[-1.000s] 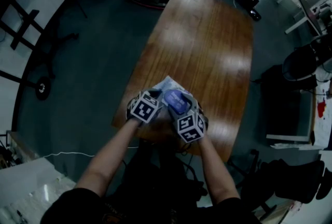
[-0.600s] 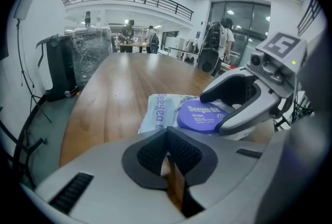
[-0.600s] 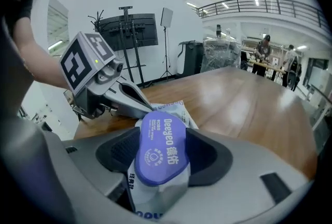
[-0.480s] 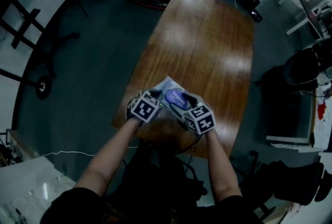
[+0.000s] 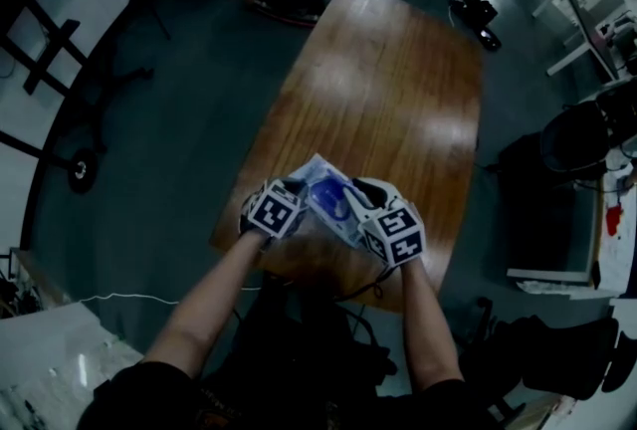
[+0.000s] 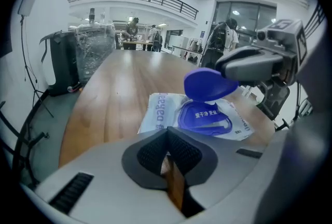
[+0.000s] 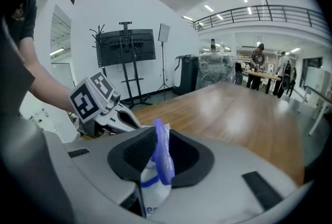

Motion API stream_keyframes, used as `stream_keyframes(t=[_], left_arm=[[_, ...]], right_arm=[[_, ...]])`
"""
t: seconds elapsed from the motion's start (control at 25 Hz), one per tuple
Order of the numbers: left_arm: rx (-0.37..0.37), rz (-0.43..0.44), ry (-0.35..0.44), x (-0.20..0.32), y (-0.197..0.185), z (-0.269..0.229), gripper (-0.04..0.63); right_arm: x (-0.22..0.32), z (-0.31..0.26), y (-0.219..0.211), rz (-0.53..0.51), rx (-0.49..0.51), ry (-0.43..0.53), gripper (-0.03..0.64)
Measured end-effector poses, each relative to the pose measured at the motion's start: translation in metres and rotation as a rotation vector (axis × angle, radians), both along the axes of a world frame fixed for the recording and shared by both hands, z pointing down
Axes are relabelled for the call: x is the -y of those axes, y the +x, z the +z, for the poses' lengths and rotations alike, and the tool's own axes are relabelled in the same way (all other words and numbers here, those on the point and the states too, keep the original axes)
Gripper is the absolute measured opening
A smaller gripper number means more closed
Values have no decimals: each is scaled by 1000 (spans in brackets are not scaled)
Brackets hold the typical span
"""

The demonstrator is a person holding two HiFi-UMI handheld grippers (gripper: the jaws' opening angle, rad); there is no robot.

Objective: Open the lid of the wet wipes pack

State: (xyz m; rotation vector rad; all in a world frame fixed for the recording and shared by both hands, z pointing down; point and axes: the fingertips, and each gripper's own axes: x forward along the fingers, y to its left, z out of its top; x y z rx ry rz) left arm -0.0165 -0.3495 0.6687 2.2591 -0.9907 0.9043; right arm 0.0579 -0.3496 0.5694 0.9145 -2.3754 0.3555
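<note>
Left gripper (image 6: 168,148): jaws together, nothing visible between the pads. It sits at the near left edge of the wipes pack (image 6: 158,114). Cannot tell whether the tips press on the wrapper or only rest beside it.

Wipes pack: lies flat on the wooden table (image 5: 398,90) near its front edge, between the two grippers. In the left gripper view its long axis runs across, left to right.

Lid (image 6: 205,84): blue, oval, tilted up off its frame on the pack's top. The hinge looks to be at the frame's edge furthest from the left gripper. The right hand is the nearer one.

Contents: under the lid, a blue panel with white print inside the oval frame. No wipes showing.

Right gripper (image 7: 162,158): jaws closing, narrow gap, lid edge-on between the pads and gripped.

Judgement: lid partly open. The next move turns on the hinge line. The right gripper should swing the lid up and away from the left gripper while the left one steadies the pack. Risk: the light pack may lift with the lid.
</note>
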Motion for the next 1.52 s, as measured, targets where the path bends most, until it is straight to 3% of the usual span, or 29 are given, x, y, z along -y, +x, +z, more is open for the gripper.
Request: stream_keyframes(t=[0.12, 0.48, 0.64, 0.88, 1.24, 1.52], left_arm=[[10, -10, -10, -1, -1, 1, -5], [-2, -22, -31, -13, 7, 2, -5], [0, -34, -34, -19, 6, 1, -5], [-7, -48, -58, -33, 8, -1, -6], [-46, -81, 98, -24, -5, -48, -5], [-185, -26, 257, -29, 1, -121, -5]], right_arm=[[16, -5, 12, 41, -26, 43, 41], [57, 26, 44, 134, -80, 64, 41], [72, 37, 56, 233, -101, 88, 41], [71, 20, 63, 322, -46, 145, 41], [24, -29, 61, 367, 134, 170, 11], [-18, -74, 49, 416, 249, 221, 9]])
